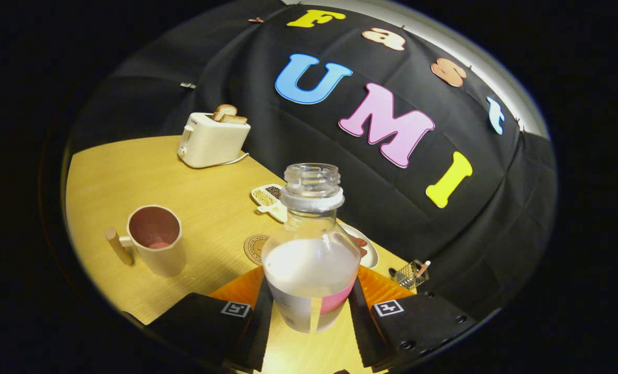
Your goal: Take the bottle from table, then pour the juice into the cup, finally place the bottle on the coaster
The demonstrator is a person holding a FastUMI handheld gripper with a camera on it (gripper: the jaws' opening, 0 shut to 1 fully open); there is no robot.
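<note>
A clear, uncapped bottle [311, 249] with whitish juice up to its shoulder stands between my two fingers, and my gripper [311, 311] is shut on its lower body. The whole view is tilted, so the bottle looks lifted off the wooden table [132, 166]. Off to the left of the fingers stands a cream cup [155, 240] with a reddish inside and a wooden handle; a little liquid shows at its bottom. A round brown coaster [255, 248] lies just behind the bottle on its left, partly hidden by it.
A cream toaster [212, 140] with two slices of bread sits at the back of the table. A small white dish of seeds [270, 200] and a white plate [367, 249] lie behind the bottle. A small wire basket [411, 274] stands to the right.
</note>
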